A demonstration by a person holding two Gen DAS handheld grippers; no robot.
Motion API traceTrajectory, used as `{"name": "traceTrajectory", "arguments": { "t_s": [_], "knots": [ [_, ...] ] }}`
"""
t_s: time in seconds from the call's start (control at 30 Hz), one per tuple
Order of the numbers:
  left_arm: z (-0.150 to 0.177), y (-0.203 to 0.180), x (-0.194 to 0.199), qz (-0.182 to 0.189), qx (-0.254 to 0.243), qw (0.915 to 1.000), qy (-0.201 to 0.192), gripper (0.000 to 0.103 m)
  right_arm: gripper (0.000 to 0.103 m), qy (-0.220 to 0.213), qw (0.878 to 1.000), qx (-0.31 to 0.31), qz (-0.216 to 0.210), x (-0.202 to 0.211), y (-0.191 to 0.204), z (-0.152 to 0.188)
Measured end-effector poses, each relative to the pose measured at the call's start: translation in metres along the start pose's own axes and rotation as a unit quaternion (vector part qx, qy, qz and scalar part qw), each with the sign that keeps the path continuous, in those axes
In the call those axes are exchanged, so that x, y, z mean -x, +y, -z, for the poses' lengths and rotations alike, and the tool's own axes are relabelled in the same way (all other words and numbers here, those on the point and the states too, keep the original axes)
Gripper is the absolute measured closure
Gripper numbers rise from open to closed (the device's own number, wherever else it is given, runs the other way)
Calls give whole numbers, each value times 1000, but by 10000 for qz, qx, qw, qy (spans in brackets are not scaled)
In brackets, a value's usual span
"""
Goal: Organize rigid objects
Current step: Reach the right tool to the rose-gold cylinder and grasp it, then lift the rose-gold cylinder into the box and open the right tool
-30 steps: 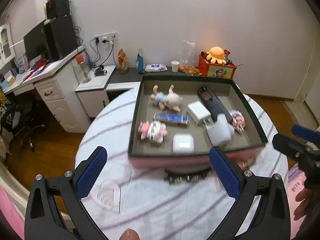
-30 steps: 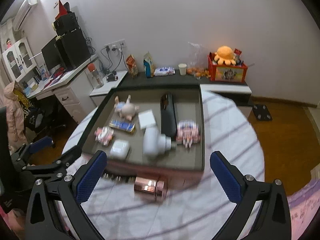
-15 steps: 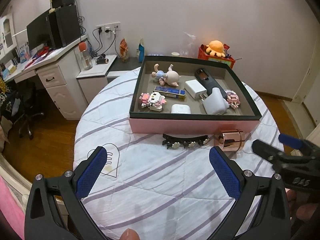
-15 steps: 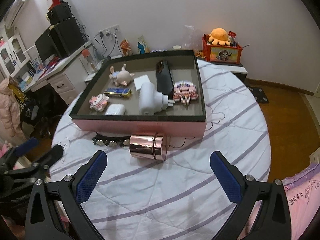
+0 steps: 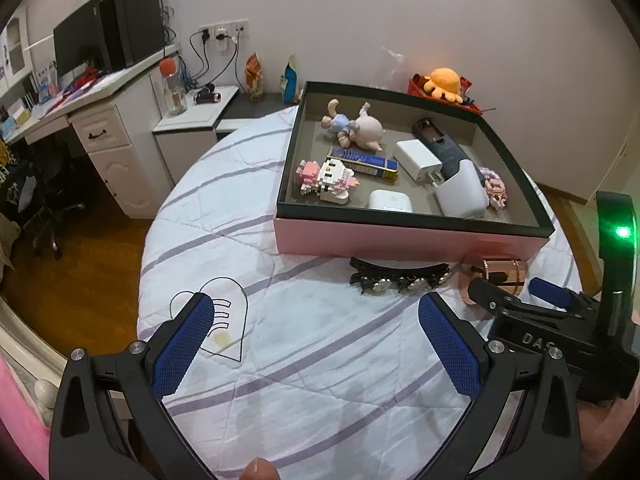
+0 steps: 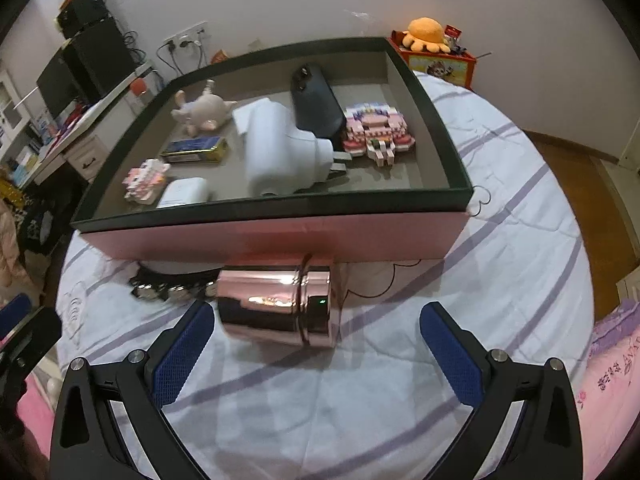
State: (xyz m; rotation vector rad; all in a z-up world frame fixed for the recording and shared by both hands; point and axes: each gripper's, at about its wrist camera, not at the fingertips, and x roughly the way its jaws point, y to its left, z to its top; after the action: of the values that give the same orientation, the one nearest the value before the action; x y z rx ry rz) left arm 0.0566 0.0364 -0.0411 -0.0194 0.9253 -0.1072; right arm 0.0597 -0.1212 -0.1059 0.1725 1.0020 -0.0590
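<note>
The right gripper (image 6: 316, 340) has its 2 blue-padded fingers (image 6: 182, 354) spread wide and holds nothing; 1 rose-gold cylinder (image 6: 278, 306) lies on its side between and just ahead of them, nearer the left finger. Its long axis runs left to right, parallel to the near wall of the box (image 6: 276, 236), with the banded end toward the right; it seems to touch that wall, though the blur makes this uncertain. The left gripper (image 5: 316, 344) is also wide open and empty, hovering over the striped cloth (image 5: 320, 380). Ahead of it 1 black hair clip (image 5: 400, 274) lies lengthwise along the box front, beside the cylinder. Inside the box sit 2 pink block figures (image 5: 326, 178), 1 pig doll (image 5: 358, 128), 1 blue tin (image 5: 362, 162), 1 earbud case (image 5: 390, 200), 1 flat charger (image 5: 418, 158), 1 white plug (image 6: 276, 152) and 1 dark remote (image 6: 316, 104).
</note>
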Motion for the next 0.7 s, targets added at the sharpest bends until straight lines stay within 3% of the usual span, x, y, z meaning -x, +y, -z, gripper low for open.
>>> {"name": "traceTrajectory", "arguments": {
  "t_s": [0.03,0.17,0.47,0.7],
  "knots": [
    [0,0,-2,4,0,10000,10,0,12,18,10000,-7,-7,-4,0,1],
    [-1,0,-6,18,2,10000,45,0,46,-48,9999,130,48,-6,5,3],
    [-5,-4,-8,32,-10,10000,27,0,46,-117,9996,184,-179,11,1,6],
    [-21,-7,-3,24,-36,9999,-163,0,46,-456,9978,206,-434,46,-2,-7]
  ]
}}
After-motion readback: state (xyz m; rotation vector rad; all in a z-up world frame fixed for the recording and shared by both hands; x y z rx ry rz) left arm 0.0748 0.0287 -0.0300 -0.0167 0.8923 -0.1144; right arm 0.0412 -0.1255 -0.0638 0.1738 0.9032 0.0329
